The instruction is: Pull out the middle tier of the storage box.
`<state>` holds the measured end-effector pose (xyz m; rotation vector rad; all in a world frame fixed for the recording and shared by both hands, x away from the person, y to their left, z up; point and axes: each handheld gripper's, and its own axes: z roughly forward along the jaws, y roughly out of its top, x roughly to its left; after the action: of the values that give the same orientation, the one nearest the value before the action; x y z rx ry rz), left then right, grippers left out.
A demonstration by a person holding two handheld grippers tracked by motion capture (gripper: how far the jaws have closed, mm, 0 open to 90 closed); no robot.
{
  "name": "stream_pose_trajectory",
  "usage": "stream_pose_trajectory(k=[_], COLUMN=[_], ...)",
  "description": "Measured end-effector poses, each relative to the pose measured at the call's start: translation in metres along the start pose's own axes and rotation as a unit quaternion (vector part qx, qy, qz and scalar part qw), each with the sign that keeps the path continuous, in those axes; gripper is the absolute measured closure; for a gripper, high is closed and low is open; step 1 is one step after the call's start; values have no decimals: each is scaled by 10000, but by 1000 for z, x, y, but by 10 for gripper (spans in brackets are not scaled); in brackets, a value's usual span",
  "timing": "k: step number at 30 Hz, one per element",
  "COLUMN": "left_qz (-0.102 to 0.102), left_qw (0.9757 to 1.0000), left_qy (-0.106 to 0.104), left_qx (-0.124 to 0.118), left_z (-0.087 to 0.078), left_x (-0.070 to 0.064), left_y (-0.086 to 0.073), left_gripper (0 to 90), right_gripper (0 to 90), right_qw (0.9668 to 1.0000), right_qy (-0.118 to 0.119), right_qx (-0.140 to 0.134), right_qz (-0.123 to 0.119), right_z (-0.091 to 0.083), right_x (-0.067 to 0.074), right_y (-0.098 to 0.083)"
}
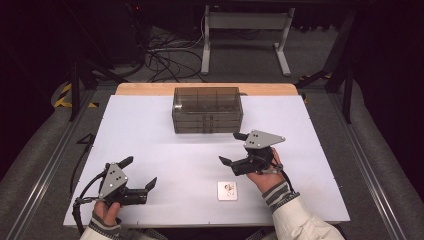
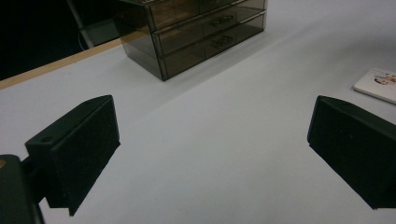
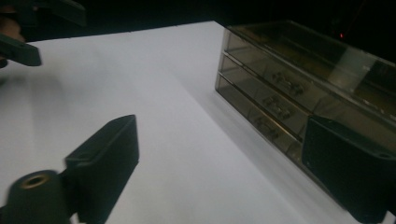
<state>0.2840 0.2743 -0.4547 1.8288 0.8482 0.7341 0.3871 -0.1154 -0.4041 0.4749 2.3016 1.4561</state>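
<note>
High view: a smoky, see-through drawer box (image 1: 207, 110) is seen standing toward the far middle of the white counter (image 1: 150, 130), its three drawer fronts turned to the person, all of them shut as far as can be told. The right gripper (image 1: 235, 148) is held just in front of the box's right end, jaws spread wide and clamped on nothing, with a gap left between them and the drawers. In the right gripper view the small handles on the drawer fronts lie ahead and to the right of the jaws.

If a drawer is to be opened, the jaws would best be lined up on one handle, closed on it squarely, and drawn straight back so the light box is not dragged along.

A small white card (image 1: 227, 190) lies flat near the front edge, apart from both grippers. The left gripper (image 1: 141, 172) is held low at the near left, jaws likewise apart and empty, well away from the box.
</note>
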Motion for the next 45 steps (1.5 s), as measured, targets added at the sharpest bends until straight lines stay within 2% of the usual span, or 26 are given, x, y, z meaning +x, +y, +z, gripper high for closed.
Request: stream_pose_trajectory(k=[2,4,8,12,15,18,24,29,30,34,35,37,42,45], left_qz=[-13,-9,-2,3,5,17,27,20,22,27,27,30,21,21], left_qw=[10000,10000,10000,10000,10000,10000,10000,10000,10000,10000,10000,10000,10000,10000], left_qy=[-12,-12,0,-17,-19,-15,-15,-23,-26,-28,-28,-27,-24,-22], left_qx=[1,6,9,23,20,24,23,23,25,23,23,22,23,24], left_z=[0,0,0,0,0,0,0,0,0,0,0,0,0,0], left_x=[0,0,-1,0,0,0,0,0,0,0,0,0,0,0], left_y=[0,0,0,0,0,0,0,0,0,0,0,0,0,0], left_gripper=[30,30,30,30,30,30,30,30,30,30,30,30,30,30], right_gripper=[148,149,166,171,173,174,174,174,181,208,208,221,221,221], right_qw=[9998,9997,9989,9950,9902,9900,9888,9860,9835,9792,9792,9757,9723,9706], right_qy=[15,45,-50,-136,-176,-87,-117,-192,-295,-393,-393,-287,-4,35], right_qx=[-118,-125,12,234,480,523,593,632,638,616,616,598,585,621], right_qz=[-175,-222,-471,-956,-1297,-1306,-1363,-1530,-1670,-1893,-1893,-2090,-2262,-2327], right_z=[-2,-2,-1,-3,-2,-1,3,5,6,9,9,11,12,12], right_x=[5,6,9,16,20,19,19,20,20,20,20,20,16,15], right_y=[2,3,6,13,18,20,20,20,20,19,19,17,18,20])
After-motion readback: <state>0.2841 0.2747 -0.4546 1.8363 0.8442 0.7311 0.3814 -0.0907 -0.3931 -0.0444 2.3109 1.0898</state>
